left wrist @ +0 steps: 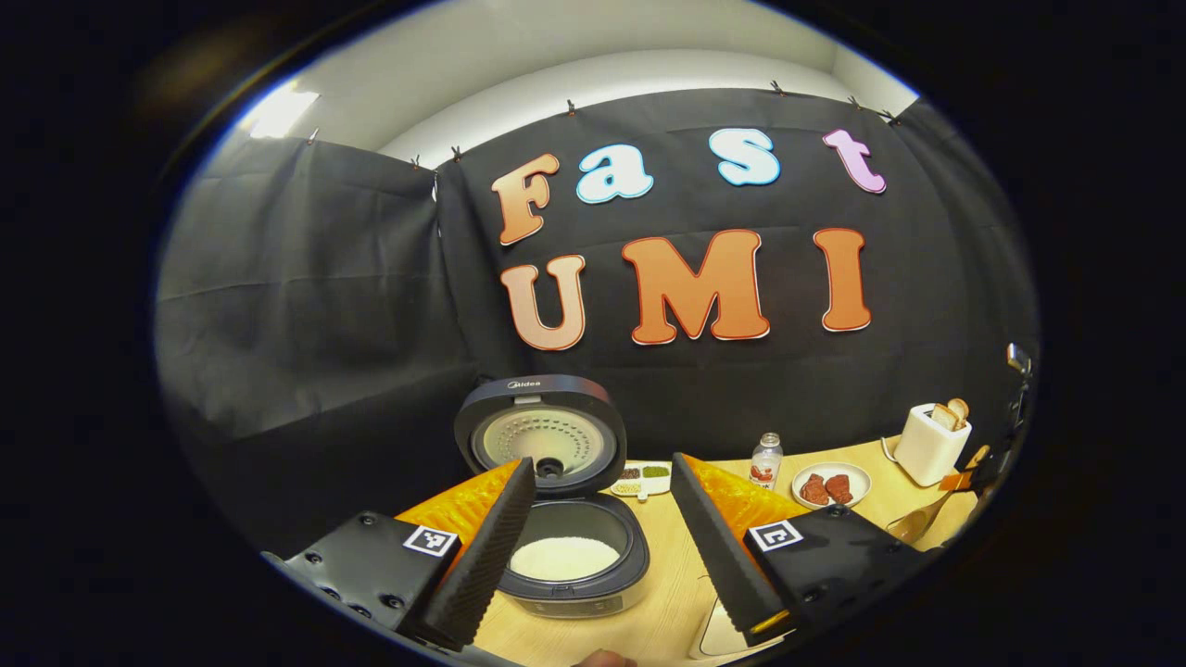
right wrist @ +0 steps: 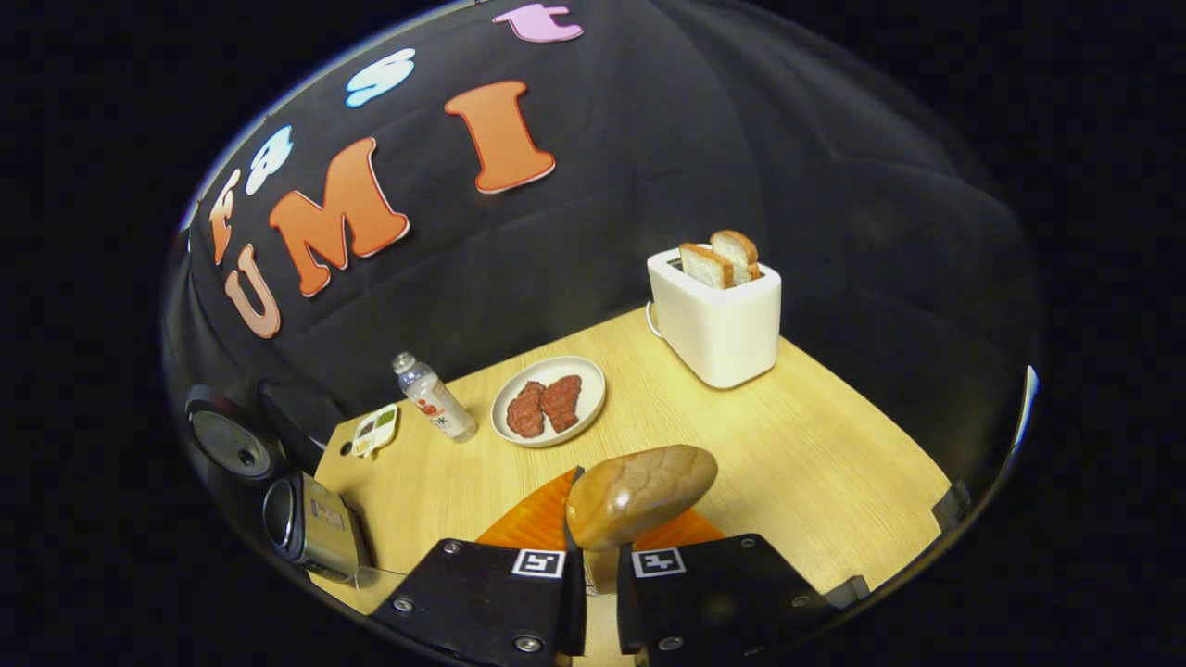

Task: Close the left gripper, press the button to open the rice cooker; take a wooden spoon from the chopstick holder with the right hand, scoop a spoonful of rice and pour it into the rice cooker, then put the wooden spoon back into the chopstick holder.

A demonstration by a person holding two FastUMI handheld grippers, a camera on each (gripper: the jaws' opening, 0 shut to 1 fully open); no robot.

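My left gripper (left wrist: 602, 537) hangs with its fingers spread wide apart, nothing between them, just above the near edge of the wooden surface (left wrist: 667, 593). Between those fingers I see the rice cooker (left wrist: 574, 556) standing with its lid (left wrist: 542, 434) swung up and back, the pot inside holding a flat white layer of rice (left wrist: 563, 558). Behind the cooker, near the black cloth wall, sits a small divided dish (left wrist: 644, 477) with bits of food, then a little bottle (left wrist: 765, 460) standing upright, then a white plate (left wrist: 832, 484) with two dark red pieces of meat on it. Farther right is a white toaster (left wrist: 931, 443) with two slices of bread poking out of the top. At the far right edge of the left gripper view I can make out my other gripper holding the wooden spoon, its bowl low over the surface.

My right gripper (right wrist: 598, 556) is clamped tight on the handle of the wooden spoon (right wrist: 641, 494); the rounded bowl of the spoon sticks up just ahead of the fingers, and I see its smooth back side, so I cannot tell whether anything lies in it. It hovers above the surface, apart from the plate and the toaster beyond it. In the right gripper view the rice cooker sits at the far left edge, lid raised, well apart from the spoon. The bottle leans between the divided dish and the plate in that tilted view
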